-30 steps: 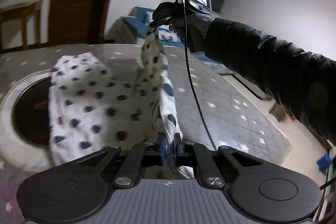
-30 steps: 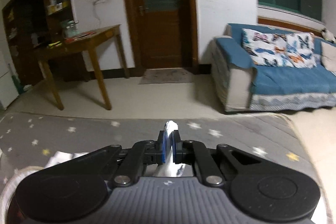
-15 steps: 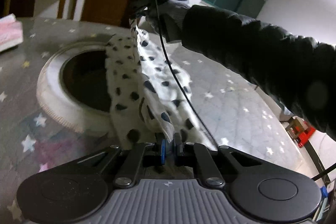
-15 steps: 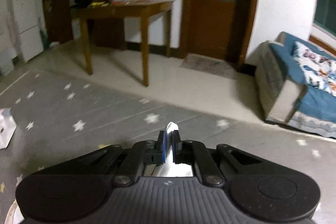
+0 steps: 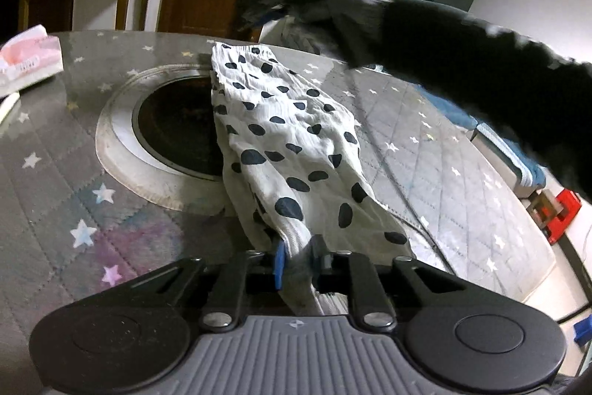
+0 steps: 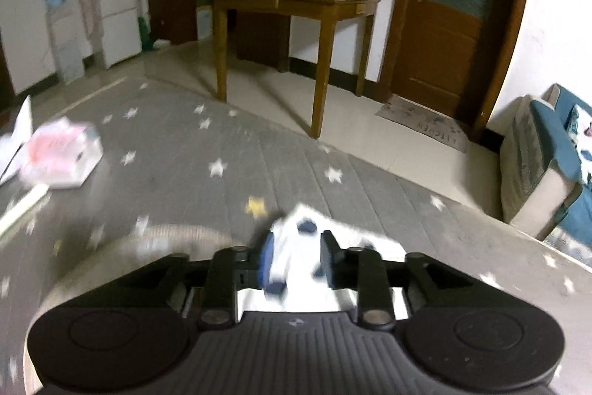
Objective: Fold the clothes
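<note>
The left gripper point(image 5: 298, 263) is held low and pointed forward, its jaws parted a little, with a bunched fold of cloth between the blue pad and the black finger. Whether the cloth is pinched cannot be told. Ahead of it and up to its right, a black-sleeved arm point(image 5: 473, 62) is stretched across, ending in a dark gloved hand point(image 5: 281, 4) that is blurred and raised. The right gripper point(image 6: 296, 258) is seen with its fingers point(image 6: 267, 256) spread apart, cloth lying loosely in the gap, and it is blurred too.
</note>
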The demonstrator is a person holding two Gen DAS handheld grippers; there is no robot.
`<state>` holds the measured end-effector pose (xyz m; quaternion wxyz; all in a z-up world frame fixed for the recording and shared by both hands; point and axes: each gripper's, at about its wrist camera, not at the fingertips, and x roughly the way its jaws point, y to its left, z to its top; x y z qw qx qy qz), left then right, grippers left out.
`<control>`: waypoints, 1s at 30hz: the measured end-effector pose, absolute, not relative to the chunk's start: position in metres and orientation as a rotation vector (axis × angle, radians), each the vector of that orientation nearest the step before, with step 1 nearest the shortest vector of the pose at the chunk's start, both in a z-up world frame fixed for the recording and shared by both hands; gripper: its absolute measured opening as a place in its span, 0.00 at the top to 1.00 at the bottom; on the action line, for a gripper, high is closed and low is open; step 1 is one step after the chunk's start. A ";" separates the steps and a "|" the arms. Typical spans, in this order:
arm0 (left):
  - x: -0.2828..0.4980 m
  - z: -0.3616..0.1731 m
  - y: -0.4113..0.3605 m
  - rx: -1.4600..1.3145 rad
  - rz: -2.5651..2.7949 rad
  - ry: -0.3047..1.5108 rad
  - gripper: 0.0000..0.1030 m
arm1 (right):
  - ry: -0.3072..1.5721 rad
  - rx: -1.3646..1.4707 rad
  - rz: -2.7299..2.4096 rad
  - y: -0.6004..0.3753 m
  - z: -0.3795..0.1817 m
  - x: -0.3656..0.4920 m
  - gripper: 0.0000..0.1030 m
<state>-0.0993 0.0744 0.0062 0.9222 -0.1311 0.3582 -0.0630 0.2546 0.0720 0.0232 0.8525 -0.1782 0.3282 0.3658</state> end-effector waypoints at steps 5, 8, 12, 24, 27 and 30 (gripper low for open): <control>-0.107 0.015 0.079 -0.243 -0.089 0.714 0.70 | 0.710 -0.453 0.858 0.020 0.019 0.197 0.61; -0.109 0.022 0.083 -0.237 -0.067 0.694 0.64 | 0.726 -0.473 0.918 -0.005 0.011 0.163 0.61; -0.103 0.029 0.085 -0.220 -0.038 0.675 0.64 | 0.740 -0.450 1.014 -0.035 0.000 0.112 0.61; -0.095 0.004 0.089 -0.366 -0.034 0.771 0.54 | 0.698 -0.333 1.079 -0.106 -0.007 0.016 0.51; -0.099 0.002 0.083 -0.365 -0.028 0.779 0.54 | 0.681 -0.322 1.086 -0.115 -0.007 -0.001 0.47; -0.099 -0.003 0.080 -0.390 -0.030 0.805 0.56 | 0.666 -0.310 1.095 -0.120 -0.007 -0.016 0.43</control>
